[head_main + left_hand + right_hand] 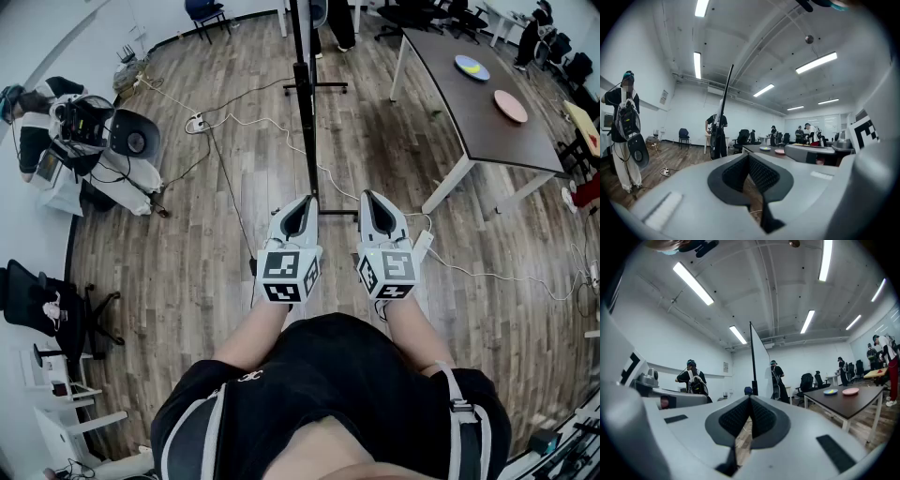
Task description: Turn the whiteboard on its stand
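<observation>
From the head view I see the whiteboard (304,103) edge-on as a thin dark line running away from me, its stand's foot bar (315,88) on the wooden floor. My left gripper (305,200) and right gripper (367,195) are held side by side, level, just short of the board's near end, one on each side of its line. Both are shut with nothing between the pads. In the left gripper view the board's edge (725,105) rises a little left of the shut left gripper (749,156). In the right gripper view the board's edge (753,357) stands straight above the shut right gripper (750,397).
A dark table (487,127) with white legs stands at the right, carrying a blue plate (472,67) and a pink plate (511,105). Cables and a power strip (196,122) lie on the floor at the left. A person with equipment (80,131) stands at far left, and an office chair (56,309) is nearby.
</observation>
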Demonstrator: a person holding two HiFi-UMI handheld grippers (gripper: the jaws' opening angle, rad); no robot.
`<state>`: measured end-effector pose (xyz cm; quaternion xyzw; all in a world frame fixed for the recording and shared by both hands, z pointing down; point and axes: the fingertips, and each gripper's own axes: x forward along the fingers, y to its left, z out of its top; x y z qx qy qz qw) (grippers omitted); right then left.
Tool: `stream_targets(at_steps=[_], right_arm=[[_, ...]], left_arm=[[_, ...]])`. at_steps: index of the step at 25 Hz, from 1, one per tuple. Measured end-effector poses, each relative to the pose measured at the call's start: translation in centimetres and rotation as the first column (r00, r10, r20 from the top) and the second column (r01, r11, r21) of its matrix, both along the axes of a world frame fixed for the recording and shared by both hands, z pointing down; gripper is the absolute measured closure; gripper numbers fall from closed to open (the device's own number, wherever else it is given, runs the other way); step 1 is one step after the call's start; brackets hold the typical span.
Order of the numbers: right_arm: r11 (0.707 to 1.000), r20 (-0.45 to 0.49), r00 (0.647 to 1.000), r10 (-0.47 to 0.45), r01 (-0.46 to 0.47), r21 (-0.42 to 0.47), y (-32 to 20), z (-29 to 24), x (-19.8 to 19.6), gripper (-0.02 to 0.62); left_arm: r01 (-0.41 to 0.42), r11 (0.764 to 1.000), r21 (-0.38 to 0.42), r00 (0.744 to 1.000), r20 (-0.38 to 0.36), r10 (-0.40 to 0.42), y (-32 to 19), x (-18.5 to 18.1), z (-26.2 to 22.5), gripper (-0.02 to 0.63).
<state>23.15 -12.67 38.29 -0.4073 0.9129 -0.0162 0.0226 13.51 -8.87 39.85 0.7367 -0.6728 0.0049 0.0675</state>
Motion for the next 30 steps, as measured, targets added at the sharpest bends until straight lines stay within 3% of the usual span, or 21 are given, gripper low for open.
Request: stream_targets(at_steps=[13, 22, 30], right_arm=[[0.999, 0.012, 0.999, -0.039, 0.039, -0.031, 2.3, 0.7, -0.4, 0.589], [0.999, -0.013, 1.0, -0.021, 0.021, -0.026, 4.6, 1.4, -1.8, 0.589], [0.999, -0.011, 1.0, 0.002, -0.002, -0.04, 3.5, 2.6, -1.1, 0.589]], left_arm=[[-0.021, 1.0, 0.012, 1.0, -0.007, 0.021, 1.9, 0.5, 0.3, 0.597], [-0.002, 1.0, 0.011, 1.0, -0.013, 0.002, 4.4, -2.1, 0.9, 0.597], [0.033, 0.999, -0.018, 0.999, -0.035, -0.034, 5.5, -3.4, 2.9, 0.597]])
